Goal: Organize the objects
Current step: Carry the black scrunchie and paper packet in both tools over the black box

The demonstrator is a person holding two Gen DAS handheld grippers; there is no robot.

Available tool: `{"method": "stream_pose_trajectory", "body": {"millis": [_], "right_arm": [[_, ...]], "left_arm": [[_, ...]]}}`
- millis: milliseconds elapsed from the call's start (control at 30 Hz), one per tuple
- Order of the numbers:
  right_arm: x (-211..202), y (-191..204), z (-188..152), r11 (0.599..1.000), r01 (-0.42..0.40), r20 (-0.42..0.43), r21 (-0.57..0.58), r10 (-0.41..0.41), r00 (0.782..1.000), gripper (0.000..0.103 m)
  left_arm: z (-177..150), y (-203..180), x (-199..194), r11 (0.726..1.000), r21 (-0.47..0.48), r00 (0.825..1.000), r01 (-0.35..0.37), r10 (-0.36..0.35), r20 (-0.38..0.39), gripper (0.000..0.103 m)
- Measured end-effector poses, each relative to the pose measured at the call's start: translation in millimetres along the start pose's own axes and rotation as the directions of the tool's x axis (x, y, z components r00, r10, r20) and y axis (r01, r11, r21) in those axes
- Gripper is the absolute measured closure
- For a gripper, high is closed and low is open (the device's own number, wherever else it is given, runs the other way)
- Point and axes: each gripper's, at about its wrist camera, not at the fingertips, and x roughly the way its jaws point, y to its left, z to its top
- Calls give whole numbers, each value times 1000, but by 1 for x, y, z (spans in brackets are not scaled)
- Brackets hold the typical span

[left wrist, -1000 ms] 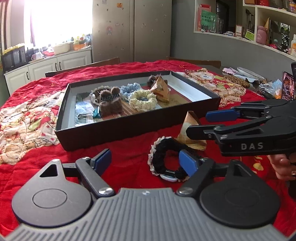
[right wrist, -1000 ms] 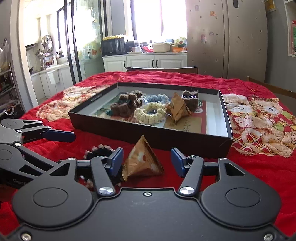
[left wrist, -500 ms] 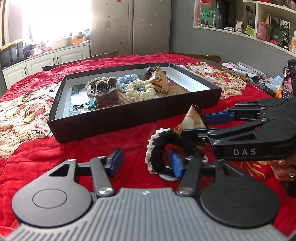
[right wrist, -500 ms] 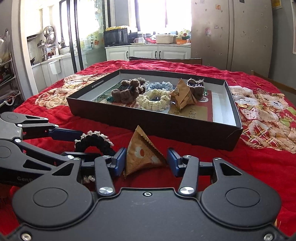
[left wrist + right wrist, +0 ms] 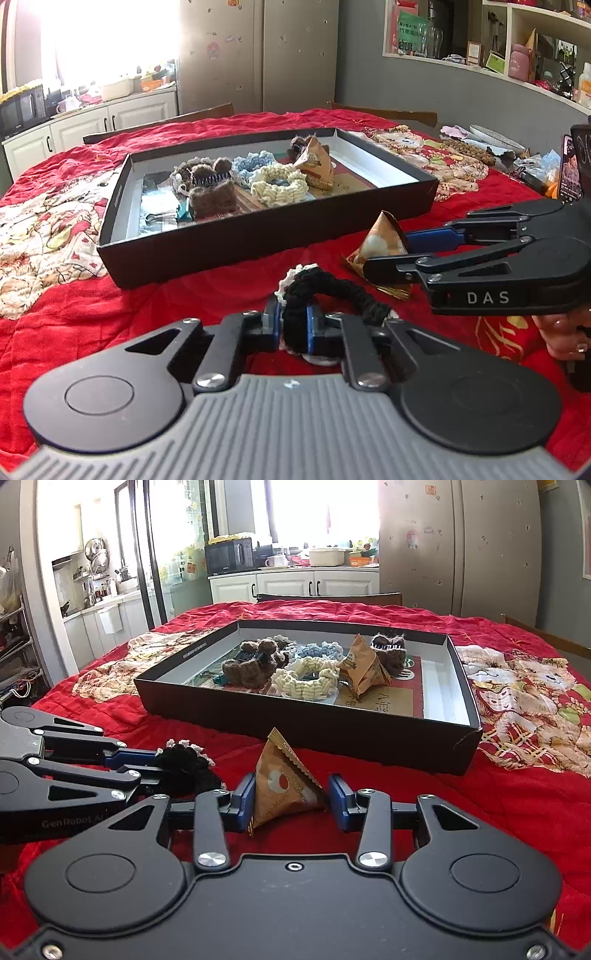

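1. Two grippers work low over a red cloth (image 5: 92, 306), both in front of a black tray (image 5: 258, 240); the left gripper (image 5: 291, 328) is pressed onto a black scrunchie (image 5: 332, 291), its blue pads touching the near part of the loop from both sides; the scrunchie has a pale lace edge and rests on the cloth just short of the tray's front wall.
2. The right gripper (image 5: 291, 801) is spread around a brown pyramid packet (image 5: 286, 786); the left pad touches or nearly touches the packet's side; the right pad stands just clear of it; the packet sits upright on the cloth, near the tray's front wall, just beside the scrunchie.
3. In the tray lie a cream scrunchie (image 5: 279, 184), a blue one (image 5: 253, 166) behind it, a brown fuzzy clip (image 5: 210, 188) to the left, and a second packet (image 5: 314, 166) tilted at the right; a further brown fuzzy item (image 5: 389, 653) lies behind that packet.
4. From the left view the right gripper comes in from the right side, a hand (image 5: 565, 332) visible beneath it.
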Motion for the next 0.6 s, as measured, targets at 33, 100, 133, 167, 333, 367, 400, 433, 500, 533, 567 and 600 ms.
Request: {"method": "stream_pose_trajectory", "body": {"millis": [33,100,133,167,333,367,400,433,500,533,567,600], "right_arm": [[-2,0,1,1000,-3,5,2,3,1000,63],[-6,0,3,1000,-8,18,7,8,1000,63],[-9,-1,5,1000,-11,26,10,10,1000,63],[-11,-1,7,1000,-12,34,13,11,999,63],[-23,-3,19,1000,-16,75,19,14,997,63],[-25,-3,22,1000,-12,85,18,10,996,63],[-27,-4,25,1000,-6,94,15,4,996,63],[-28,-6,29,1000,1,102,15,-3,995,63],[-30,-10,37,1000,18,120,20,-20,993,63],[-29,-12,41,999,28,127,22,-30,991,63],[-28,-16,45,999,42,134,27,-45,990,63],[-27,-19,49,998,52,137,32,-56,989,63]], "left_arm": [[1,0,-1,1000,-1,1000,-2,2,5,88],[4,2,-5,1000,-4,1000,-3,3,16,88],[5,3,-7,1000,-7,1000,-4,4,22,88],[7,3,-9,1000,-9,1000,-5,5,29,88],[19,9,-18,1000,-25,998,-7,8,65,88],[22,10,-20,1000,-26,997,-11,13,73,88],[26,11,-22,999,-28,996,-18,20,84,88],[30,13,-23,999,-31,995,-26,29,95,88],[38,18,-24,998,-41,992,-42,47,116,88],[43,21,-24,997,-51,991,-50,56,124,88],[47,26,-23,996,-65,990,-55,63,128,88],[51,32,-21,995,-81,990,-56,66,127,88]]}}
